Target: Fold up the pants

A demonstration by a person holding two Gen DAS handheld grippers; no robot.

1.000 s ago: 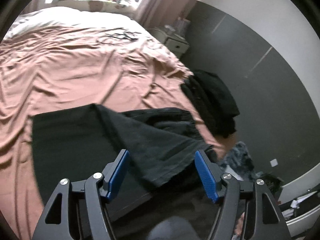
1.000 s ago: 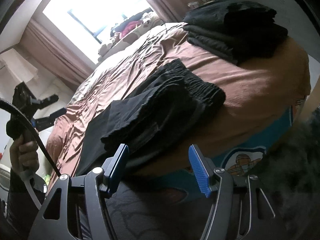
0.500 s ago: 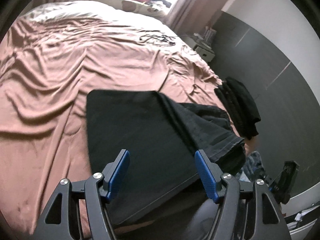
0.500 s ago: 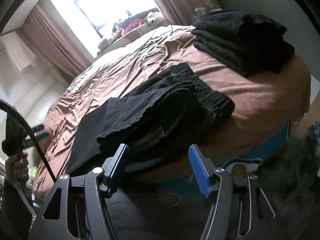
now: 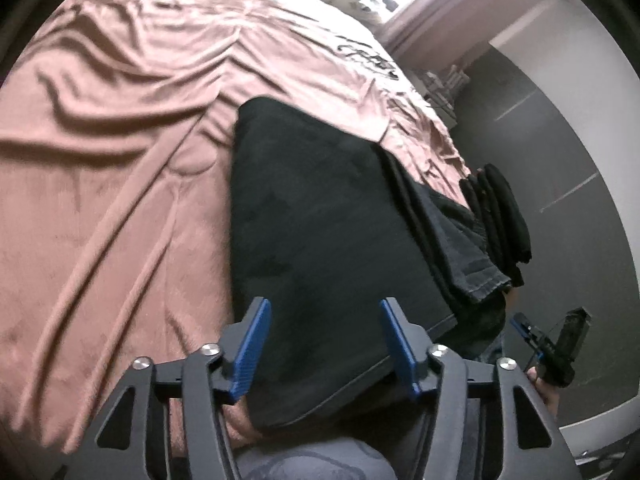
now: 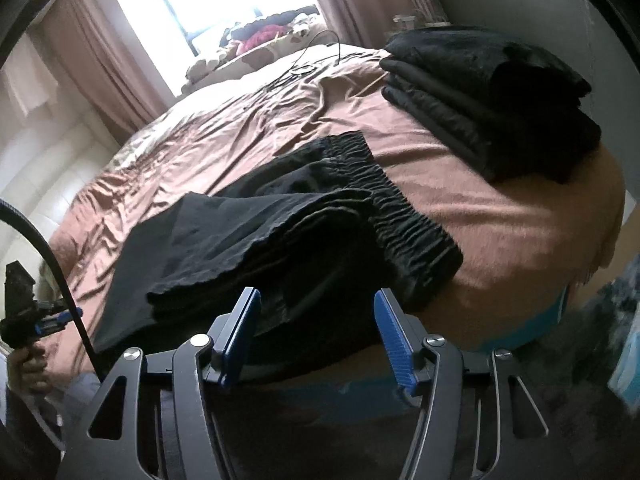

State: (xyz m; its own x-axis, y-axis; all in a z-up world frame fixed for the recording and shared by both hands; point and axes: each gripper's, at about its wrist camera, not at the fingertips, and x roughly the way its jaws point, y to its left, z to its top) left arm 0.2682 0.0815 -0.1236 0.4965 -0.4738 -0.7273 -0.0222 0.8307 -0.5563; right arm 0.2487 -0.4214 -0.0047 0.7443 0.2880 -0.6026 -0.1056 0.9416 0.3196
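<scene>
Black pants lie partly folded on the pink-brown bed, one end hanging over the near edge. In the right wrist view the pants show stacked leg layers and a ruched waistband toward the right. My left gripper is open and empty, hovering just above the flat near part of the pants. My right gripper is open and empty, at the bed edge in front of the folded layers. Each gripper appears in the other's view: the right one, the left one.
A stack of folded black garments sits on the bed's right corner, also in the left wrist view. Rumpled bedsheet spreads left. A black cable lies far back. A grey wall and nightstand stand to the right.
My left gripper has moved left and forward over the pants, which now fill more of its view. My right gripper has moved closer to the bed edge. Both stay open.
</scene>
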